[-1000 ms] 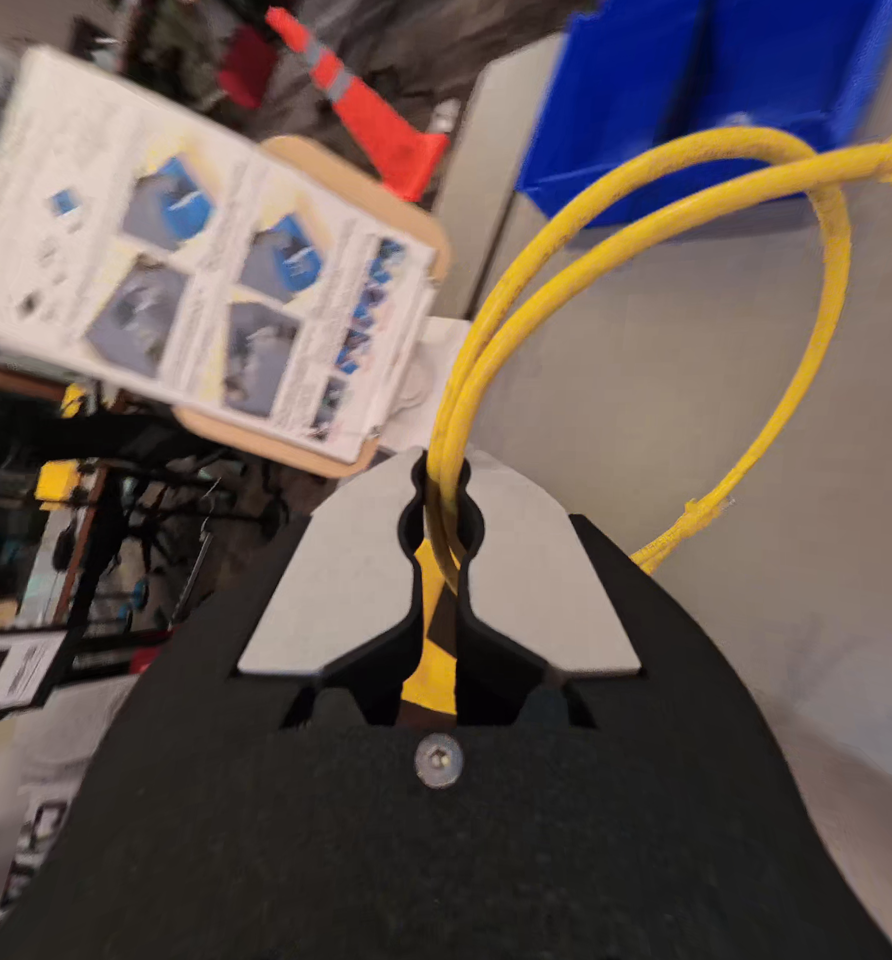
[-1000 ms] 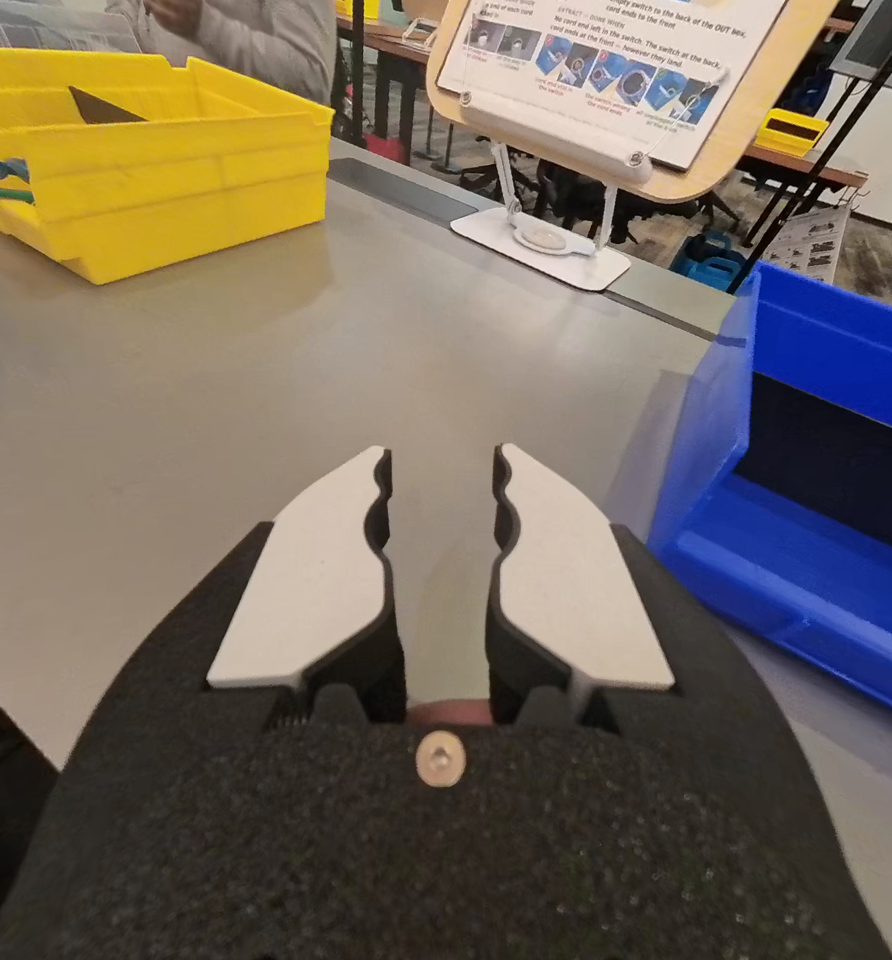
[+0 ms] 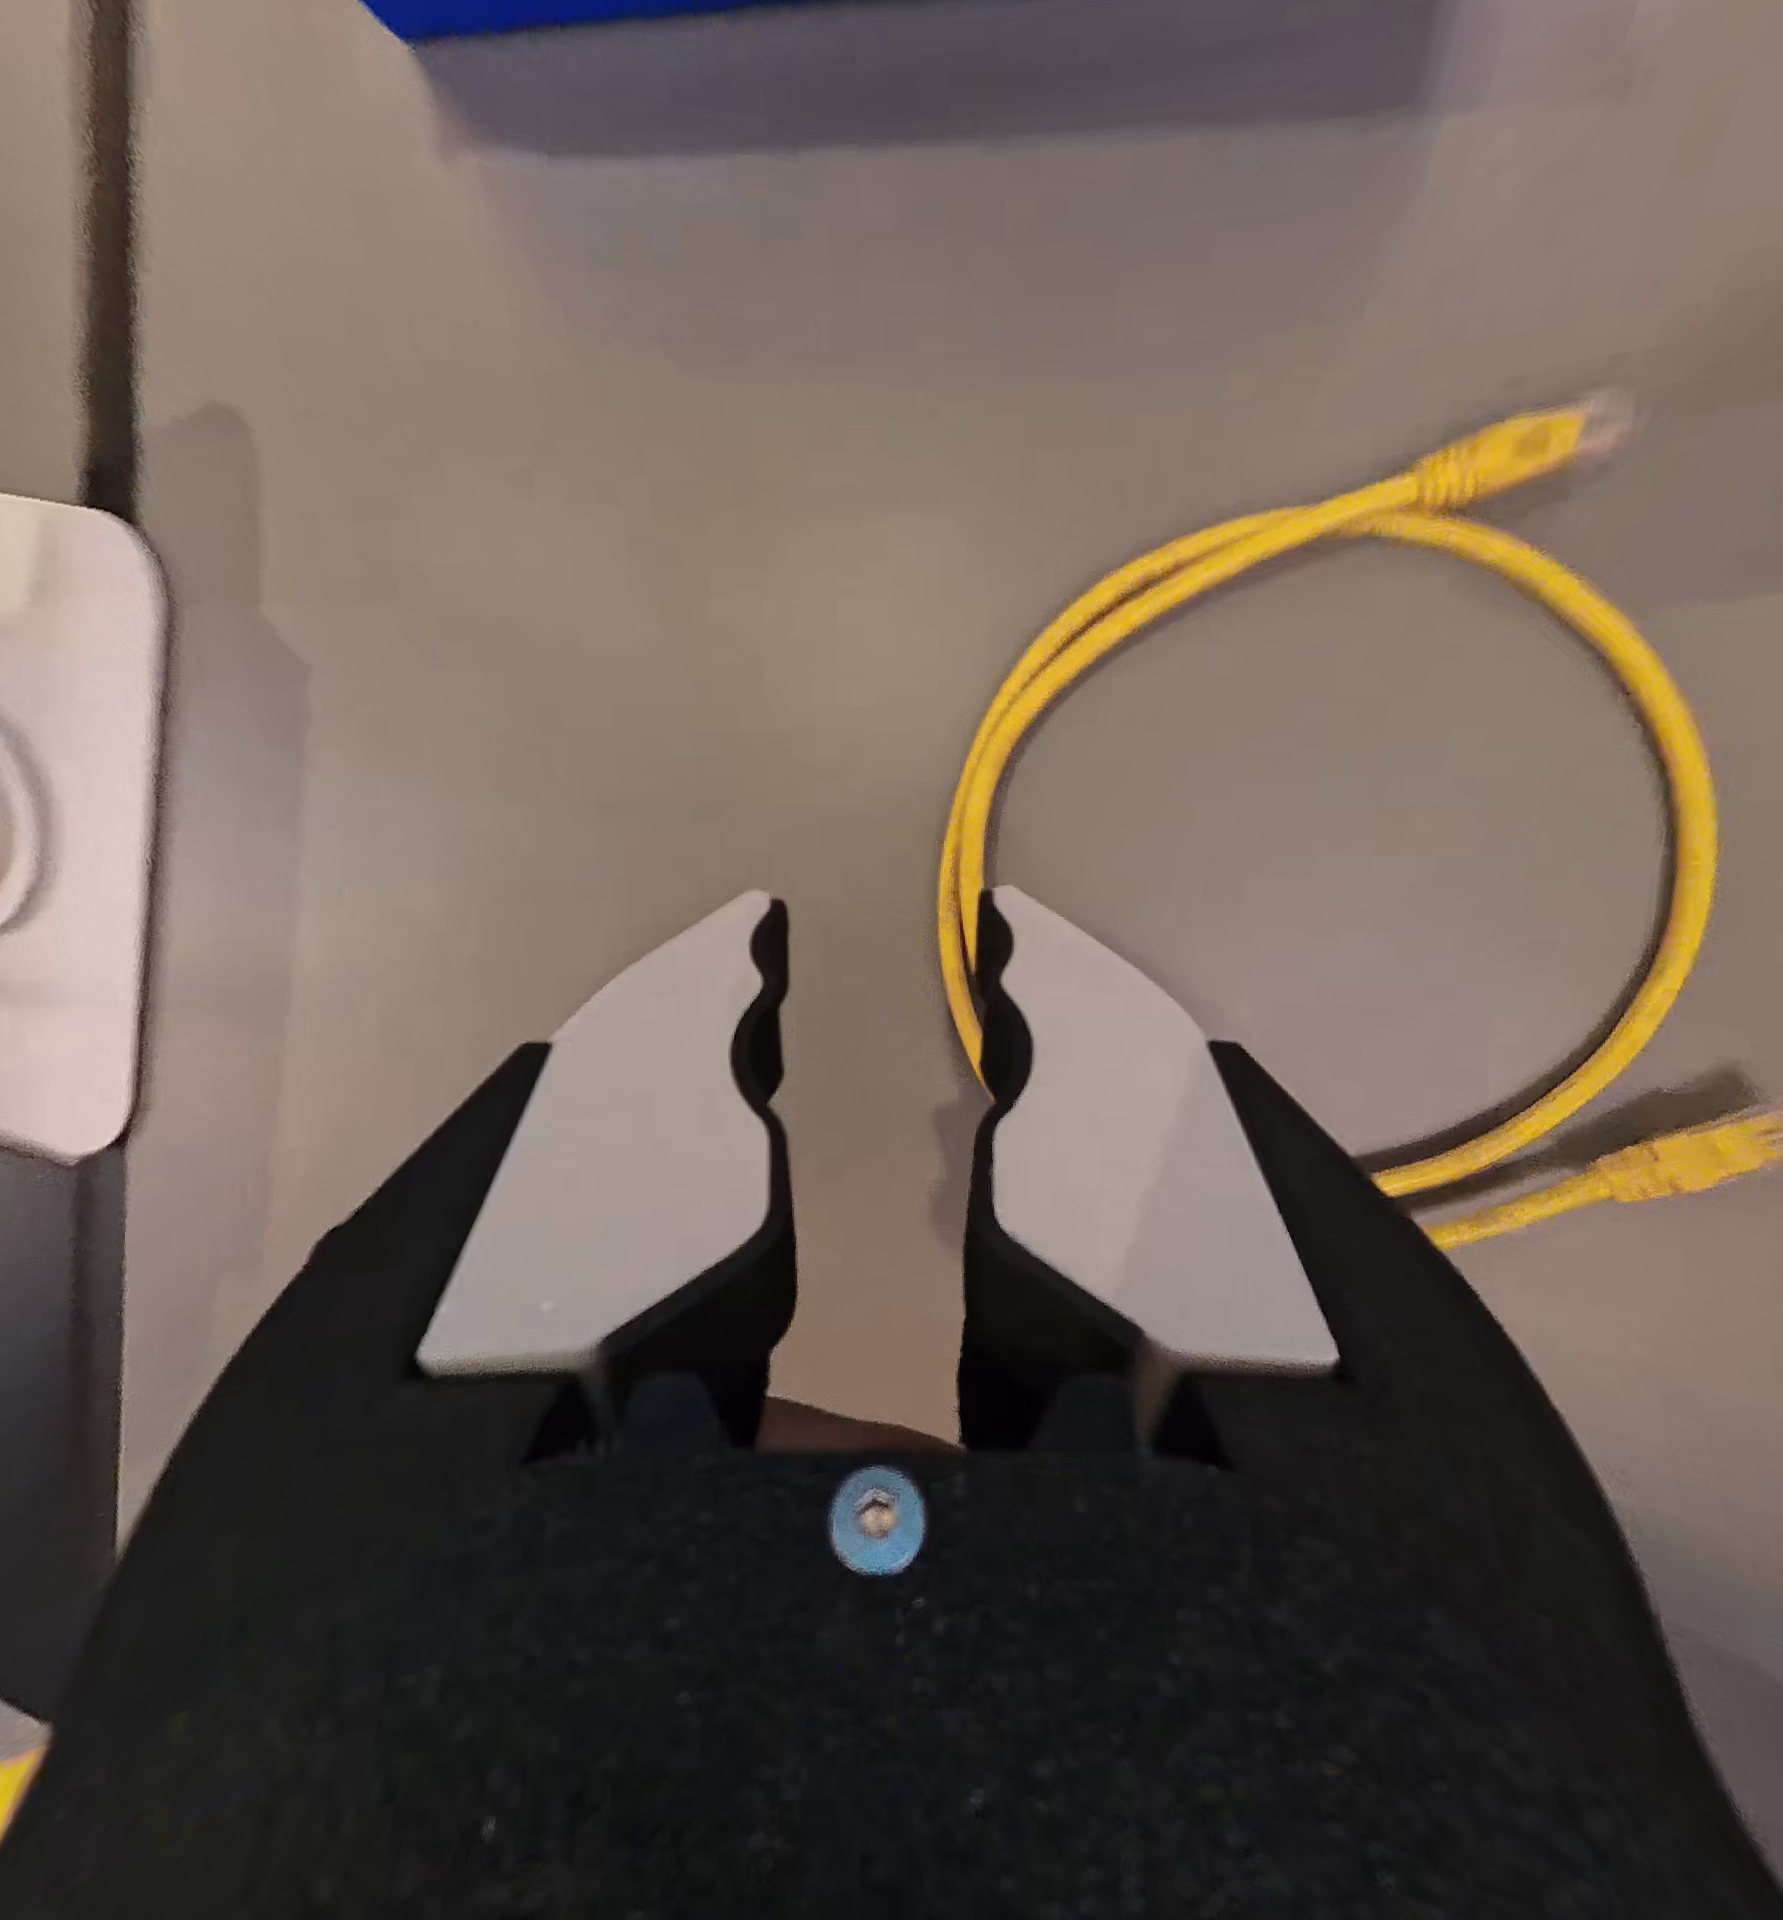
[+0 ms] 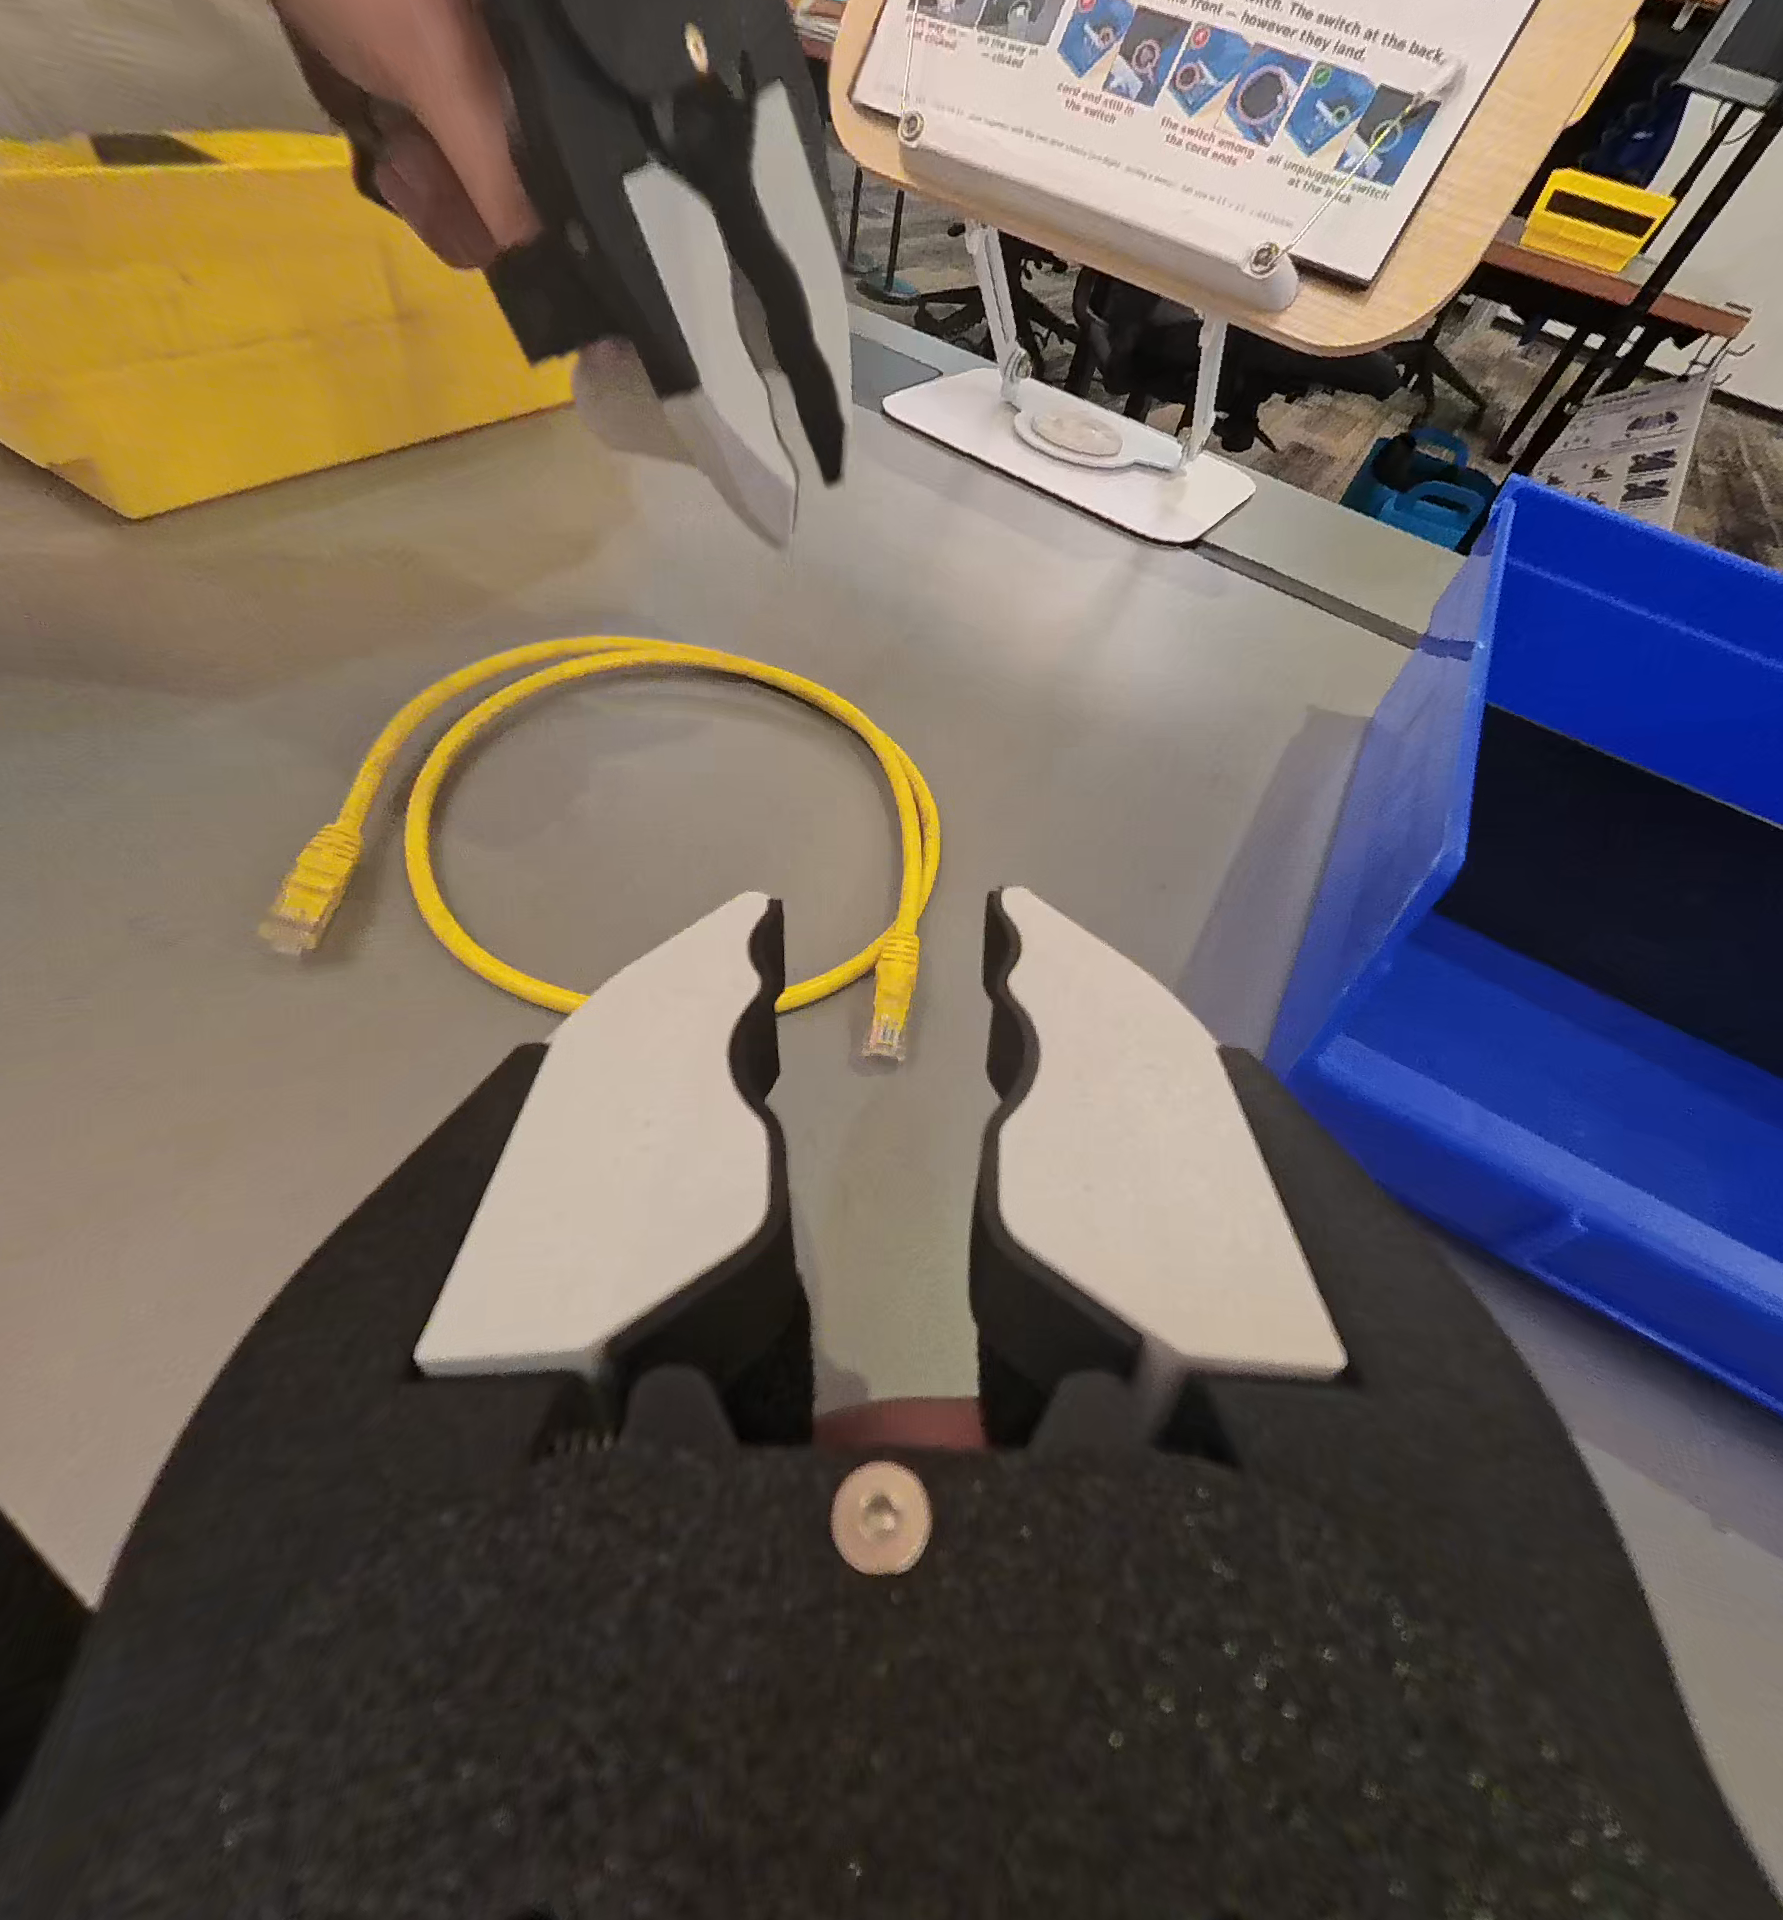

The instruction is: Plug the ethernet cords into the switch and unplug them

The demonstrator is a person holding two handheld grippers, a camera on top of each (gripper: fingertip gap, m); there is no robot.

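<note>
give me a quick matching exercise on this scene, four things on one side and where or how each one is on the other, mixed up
Things:
1. yellow ethernet cord
2. blue bin
3. yellow bin
4. left gripper

Places or states:
A. far left on the table
B. coiled flat on the table, both plugs free
C. open, held above the table
D. at the table's right side

Pairs: 1-B, 2-D, 3-A, 4-C

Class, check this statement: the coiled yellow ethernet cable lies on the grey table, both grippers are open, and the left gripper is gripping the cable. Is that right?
Not quite. The left gripper is not gripping the coiled yellow ethernet cable; the right wrist view shows it hanging open above the cable, apart from it. The rest stands: the cable lies on the grey table, and the right gripper is open too.
</note>
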